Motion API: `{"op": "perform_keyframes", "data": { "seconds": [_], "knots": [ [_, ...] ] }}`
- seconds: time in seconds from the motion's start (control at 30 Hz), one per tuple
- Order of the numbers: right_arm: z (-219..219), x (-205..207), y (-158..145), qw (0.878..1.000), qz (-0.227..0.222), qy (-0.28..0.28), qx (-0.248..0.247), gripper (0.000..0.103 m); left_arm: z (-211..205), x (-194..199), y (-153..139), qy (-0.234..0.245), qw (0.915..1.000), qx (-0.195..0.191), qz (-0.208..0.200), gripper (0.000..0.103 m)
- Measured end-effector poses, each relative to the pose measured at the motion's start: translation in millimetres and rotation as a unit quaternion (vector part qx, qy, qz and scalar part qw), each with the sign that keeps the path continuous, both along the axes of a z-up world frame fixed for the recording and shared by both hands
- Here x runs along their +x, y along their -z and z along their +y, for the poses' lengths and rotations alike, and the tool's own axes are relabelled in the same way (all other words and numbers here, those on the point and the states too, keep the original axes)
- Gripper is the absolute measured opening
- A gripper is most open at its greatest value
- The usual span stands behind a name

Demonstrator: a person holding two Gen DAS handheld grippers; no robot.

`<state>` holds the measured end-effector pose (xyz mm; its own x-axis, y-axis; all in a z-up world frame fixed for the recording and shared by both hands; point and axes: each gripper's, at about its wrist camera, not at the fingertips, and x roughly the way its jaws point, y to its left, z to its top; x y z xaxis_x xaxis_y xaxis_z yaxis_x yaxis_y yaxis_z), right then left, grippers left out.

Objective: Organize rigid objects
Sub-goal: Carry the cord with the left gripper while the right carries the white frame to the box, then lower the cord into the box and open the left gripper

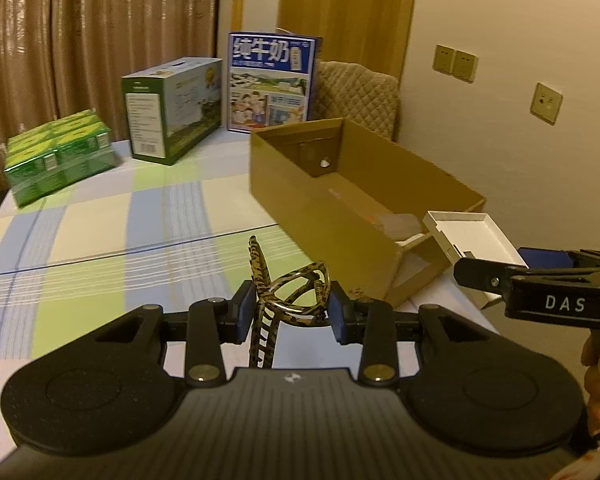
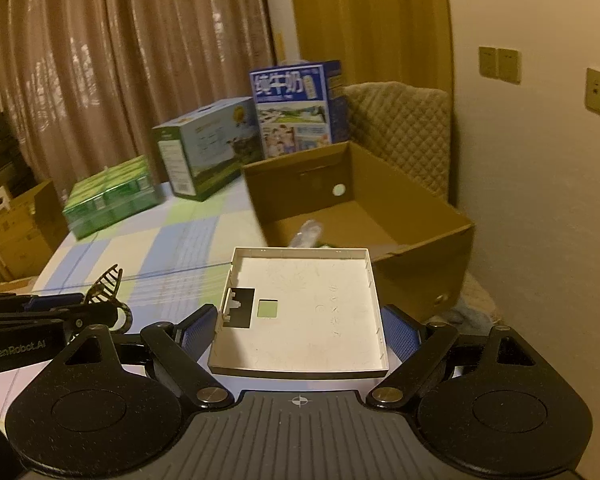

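two tools loaded: left tool (image 1: pixel 292 312) clamps hair claw (image 1: pixel 288 296), right tool (image 2: pixel 300 330) tray (image 2: pixel 304 312).

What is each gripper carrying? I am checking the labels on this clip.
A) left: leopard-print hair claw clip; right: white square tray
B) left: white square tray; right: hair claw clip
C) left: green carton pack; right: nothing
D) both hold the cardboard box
A: the left gripper is closed on the leopard-print hair claw clip, and the white square tray sits between the right gripper pads, short of the cardboard box.
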<state>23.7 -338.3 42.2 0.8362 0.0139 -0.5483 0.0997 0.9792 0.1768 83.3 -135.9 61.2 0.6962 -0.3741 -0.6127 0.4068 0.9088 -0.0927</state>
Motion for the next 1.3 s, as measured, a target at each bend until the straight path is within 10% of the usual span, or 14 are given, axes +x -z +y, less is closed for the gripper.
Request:
{"op": "perform_keyframes", "data": {
  "seconds": [1.3],
  "knots": [
    [-131,147,13,0.998,0.045,-0.031,-0.035,0.084,-157,152,10,0.108,0.9939,0.01,0.019,0.033]
  ]
}}
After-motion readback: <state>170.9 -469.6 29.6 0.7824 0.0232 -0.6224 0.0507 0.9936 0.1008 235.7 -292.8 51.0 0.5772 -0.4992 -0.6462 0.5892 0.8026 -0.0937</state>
